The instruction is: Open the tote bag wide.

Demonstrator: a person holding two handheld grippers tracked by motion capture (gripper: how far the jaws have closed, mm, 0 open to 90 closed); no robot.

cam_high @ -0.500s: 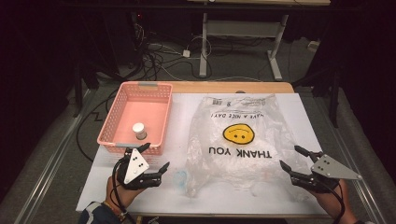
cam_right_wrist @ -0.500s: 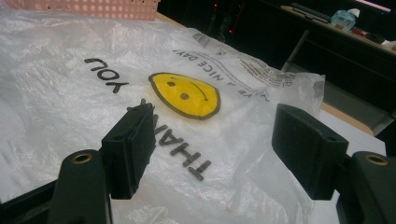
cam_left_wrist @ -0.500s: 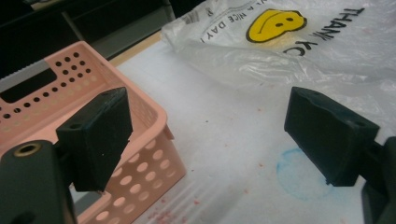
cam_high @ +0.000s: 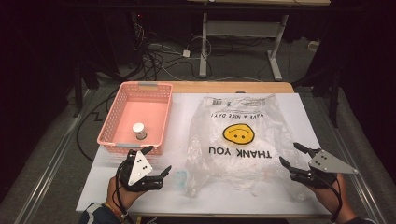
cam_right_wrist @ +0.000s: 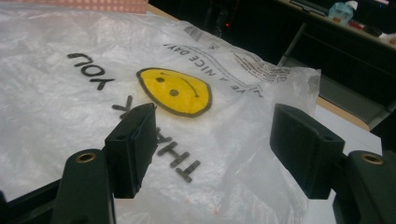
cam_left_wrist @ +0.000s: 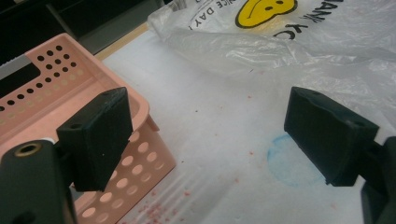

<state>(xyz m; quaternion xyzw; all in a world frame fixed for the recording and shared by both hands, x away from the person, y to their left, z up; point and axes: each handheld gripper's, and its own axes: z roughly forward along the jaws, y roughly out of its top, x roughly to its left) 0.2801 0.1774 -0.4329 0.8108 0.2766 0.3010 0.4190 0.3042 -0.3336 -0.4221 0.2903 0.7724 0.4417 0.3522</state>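
Plastic bag (cam_high: 238, 140), the crinkled clear one with the yellow smiley and "THANK YOU" print, lies flat across the middle of the surface (cam_high: 299, 109), its printed end toward the far edge and its loose handle end toward the near edge, where you stand. Neither claw has hold of it yet, so you are, as it looks, at the approach: both tools sit low at the near edge, flanking the bag.

Your right claw (cam_high: 293, 154) hovers just beside the bag's near right edge, jaws parted and empty, aimed in across the plastic. Your left claw (cam_high: 156, 161) is near the bag's near left corner, jaws spread wide with nothing between them, pointing toward the gap between the bag and the pink basket (cam_high: 112, 126). That basket stands at the left edge of the surface and holds a small white jar (cam_high: 139, 130).

Next you will likely need to pinch the thin film at the handle end on each side; it is slippery and lies flat, so get a jaw under one layer before you close.
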